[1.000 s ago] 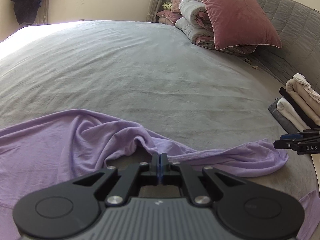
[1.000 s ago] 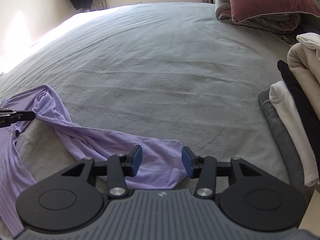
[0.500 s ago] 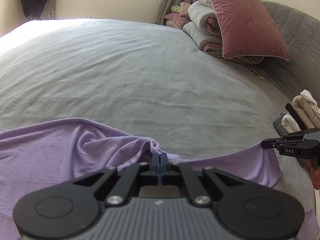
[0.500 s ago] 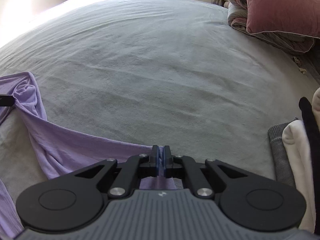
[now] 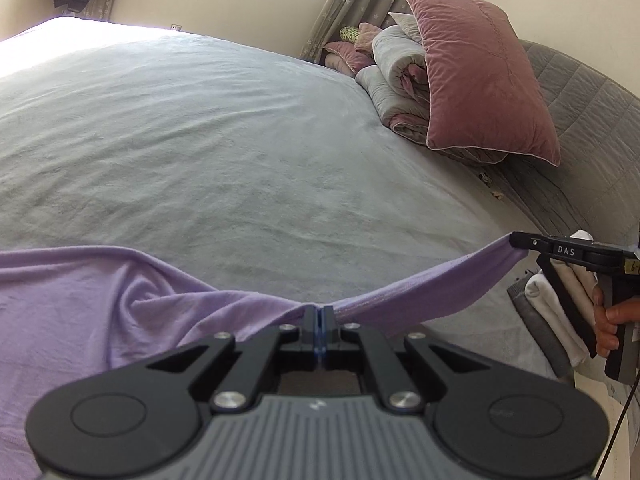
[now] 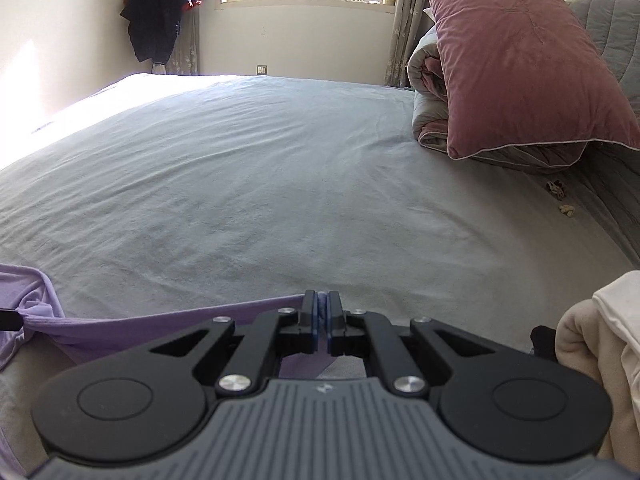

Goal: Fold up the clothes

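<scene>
A lilac garment (image 5: 100, 300) lies crumpled on the near part of a grey bed (image 5: 220, 152). My left gripper (image 5: 319, 312) is shut on its edge. From there a taut strip of the cloth runs up to the right, where my right gripper (image 5: 516, 240) pinches its other end above the bed. In the right wrist view the right gripper (image 6: 321, 298) is shut on the lilac garment (image 6: 140, 324), which stretches left to the tip of the left gripper (image 6: 10, 320) at the frame edge.
A stack of folded clothes (image 5: 556, 300) in cream, white, black and grey sits at the bed's right edge, close to the right gripper. A pink pillow (image 5: 480, 76) leans on rolled quilts by the padded headboard (image 5: 592, 104). A dark jacket (image 6: 160, 12) hangs near the window.
The right gripper closed on the garment's edge and lifted it up off the bed, pulling the cloth taut between both grippers. The left gripper kept its grip and shifted only slightly.
</scene>
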A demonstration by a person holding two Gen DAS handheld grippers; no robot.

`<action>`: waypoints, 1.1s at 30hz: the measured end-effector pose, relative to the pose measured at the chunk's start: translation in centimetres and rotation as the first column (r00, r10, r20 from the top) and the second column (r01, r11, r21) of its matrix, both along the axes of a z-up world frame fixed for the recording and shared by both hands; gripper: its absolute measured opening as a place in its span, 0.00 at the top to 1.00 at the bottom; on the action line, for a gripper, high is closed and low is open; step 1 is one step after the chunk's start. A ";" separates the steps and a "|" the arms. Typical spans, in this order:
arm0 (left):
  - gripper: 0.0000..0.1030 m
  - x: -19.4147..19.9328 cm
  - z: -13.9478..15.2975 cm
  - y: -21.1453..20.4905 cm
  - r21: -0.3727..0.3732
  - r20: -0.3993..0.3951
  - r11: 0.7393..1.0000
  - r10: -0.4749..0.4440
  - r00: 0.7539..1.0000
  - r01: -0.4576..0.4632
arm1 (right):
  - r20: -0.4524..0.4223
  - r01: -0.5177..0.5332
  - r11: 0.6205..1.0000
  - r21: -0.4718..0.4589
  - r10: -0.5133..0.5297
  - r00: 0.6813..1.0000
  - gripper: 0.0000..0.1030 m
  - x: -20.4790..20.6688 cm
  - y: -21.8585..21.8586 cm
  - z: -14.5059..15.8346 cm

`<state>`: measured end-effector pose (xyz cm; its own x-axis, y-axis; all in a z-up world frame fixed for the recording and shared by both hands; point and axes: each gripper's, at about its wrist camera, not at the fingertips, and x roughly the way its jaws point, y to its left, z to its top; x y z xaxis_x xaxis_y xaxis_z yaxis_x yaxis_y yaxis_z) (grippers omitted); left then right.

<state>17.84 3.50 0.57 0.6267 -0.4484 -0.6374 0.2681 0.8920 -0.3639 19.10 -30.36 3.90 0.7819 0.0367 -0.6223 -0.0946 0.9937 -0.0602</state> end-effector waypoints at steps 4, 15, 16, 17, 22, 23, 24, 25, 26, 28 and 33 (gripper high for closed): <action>0.99 -1.9 -1.4 -2.0 0.054 -0.044 0.992 -0.113 0.993 0.115 | -0.048 -0.003 1.000 -0.003 0.002 0.999 0.97 -2.8 -1.4 -2.4; 0.99 -4.7 -4.2 -3.3 0.192 -0.144 0.942 -0.250 0.957 0.275 | -0.163 -0.065 0.995 0.071 0.076 0.984 0.96 -11.2 -3.2 -7.3; 0.99 -4.8 -4.3 -3.5 0.214 -0.151 0.931 -0.268 0.952 0.296 | -0.188 -0.088 0.993 0.082 0.102 0.977 0.96 -11.6 -3.0 -7.9; 0.98 -4.9 -4.5 -3.7 0.236 -0.158 0.919 -0.285 0.946 0.316 | -0.190 -0.099 0.991 0.085 0.114 0.975 0.94 -11.8 -2.9 -8.2; 0.83 -5.3 -3.3 -4.2 0.236 -0.165 0.907 -0.317 0.934 0.349 | -0.152 -0.111 0.976 0.189 0.141 0.978 0.61 -13.0 -4.3 -7.5; 0.80 -5.3 -3.0 -4.6 0.238 -0.156 0.907 -0.318 0.935 0.348 | -0.125 -0.107 0.971 0.215 0.136 0.983 0.54 -13.3 -5.1 -7.2; 0.77 -5.2 -2.7 -5.0 0.247 -0.145 0.906 -0.317 0.937 0.345 | -0.112 -0.101 0.969 0.227 0.129 0.985 0.53 -13.2 -5.6 -7.0; 0.76 -5.0 -2.4 -5.4 0.254 -0.134 0.905 -0.315 0.939 0.340 | -0.100 -0.095 0.966 0.238 0.122 0.987 0.53 -13.2 -6.0 -6.9; 0.76 -4.7 -2.2 -5.9 0.256 -0.125 0.907 -0.311 0.942 0.334 | -0.089 -0.083 0.966 0.243 0.107 0.990 0.53 -12.9 -6.7 -6.7; 0.75 -4.0 -1.9 -7.0 0.246 -0.107 0.916 -0.300 0.948 0.318 | -0.076 -0.070 0.969 0.236 0.090 0.993 0.53 -12.2 -7.1 -6.6; 0.73 -2.4 -2.0 -10.9 0.284 -0.067 0.910 -0.295 0.953 0.302 | -0.095 -0.073 0.982 0.177 0.091 0.991 0.65 -9.7 -7.0 -8.1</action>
